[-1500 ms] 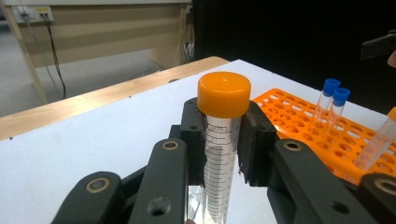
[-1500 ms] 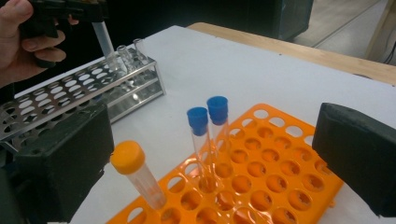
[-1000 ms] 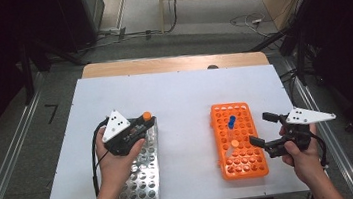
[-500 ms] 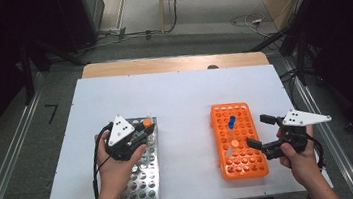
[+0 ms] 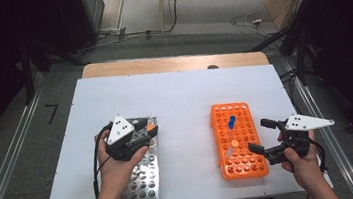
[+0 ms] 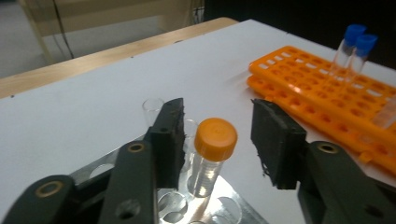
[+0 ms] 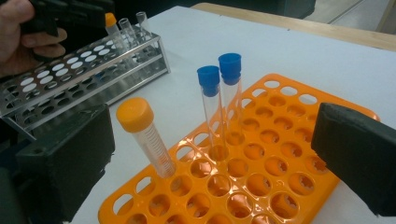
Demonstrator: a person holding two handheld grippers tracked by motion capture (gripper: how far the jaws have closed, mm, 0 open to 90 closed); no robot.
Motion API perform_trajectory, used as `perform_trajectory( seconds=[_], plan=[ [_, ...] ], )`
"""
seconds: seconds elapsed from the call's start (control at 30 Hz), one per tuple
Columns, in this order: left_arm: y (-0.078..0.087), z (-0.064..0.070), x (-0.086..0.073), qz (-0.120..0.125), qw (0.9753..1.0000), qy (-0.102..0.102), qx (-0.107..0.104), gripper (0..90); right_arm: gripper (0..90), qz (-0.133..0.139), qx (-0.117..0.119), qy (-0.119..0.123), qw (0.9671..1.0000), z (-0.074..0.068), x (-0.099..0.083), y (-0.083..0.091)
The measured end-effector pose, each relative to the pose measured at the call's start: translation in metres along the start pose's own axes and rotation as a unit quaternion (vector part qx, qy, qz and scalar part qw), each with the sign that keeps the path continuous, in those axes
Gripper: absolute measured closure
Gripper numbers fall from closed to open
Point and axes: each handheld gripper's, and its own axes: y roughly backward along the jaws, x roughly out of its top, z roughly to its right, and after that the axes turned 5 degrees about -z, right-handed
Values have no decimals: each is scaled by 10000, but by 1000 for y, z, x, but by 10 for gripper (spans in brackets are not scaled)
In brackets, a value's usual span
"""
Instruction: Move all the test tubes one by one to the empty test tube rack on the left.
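My left gripper [image 5: 144, 131] [image 6: 217, 133] hovers over the far end of a metal tube rack [image 5: 142, 180] [image 6: 227, 198]. Its jaws stand open on either side of an orange-capped tube [image 6: 211, 156] that stands in a rack hole. An orange rack [image 5: 237, 165] [image 7: 280, 154] on the right holds two blue-capped tubes [image 5: 231, 122] [image 7: 219, 79] and a leaning orange-capped tube [image 5: 235, 143] [image 7: 140, 128]. My right gripper [image 5: 258, 135] [image 7: 212, 161] sits wide open at that rack's near right side, with the tubes a little beyond its jaws.
Two uncapped clear tubes [image 7: 133, 22] stand at the metal rack's far end, one of them [image 6: 152, 108] behind the left jaw. White tabletop [image 5: 179, 99] lies bare between and beyond the racks, with a wooden edge [image 5: 170, 64] at the back.
The left gripper came down and slightly toward the person, and the orange-capped tube it carried now stands in the metal rack. The right gripper barely shifted.
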Motion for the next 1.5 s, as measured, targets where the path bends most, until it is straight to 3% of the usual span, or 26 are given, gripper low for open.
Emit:
perform_trajectory(
  seconds=[0.33, 0.5, 0.67, 0.87, 1.23, 1.5],
  plan=[
    [15, 5, 2, 287, 9969, 201, -698, 128, 38, -152, 325, 91, 9993, -5, -3, -15],
    [14, 12, 3, 277, 9950, 103, -959, 7, 67, -284, 573, 191, 9978, -9, -5, -22],
    [11, 19, 5, 259, 9937, 26, -1086, 0, 165, -389, 879, 221, 9951, -9, -7, -28],
    [9, 24, 6, 259, 9934, 0, -1119, 0, 281, -605, 1085, 245, 9920, -10, -11, -39],
    [4, 29, 5, 130, 9935, -43, -1126, 0, 465, -945, 1146, 385, 9882, -13, -15, -54],
    [1, 31, 5, 68, 9936, -60, -1124, 0, 554, -1213, 960, 591, 9862, -20, -14, -60]
  ],
)
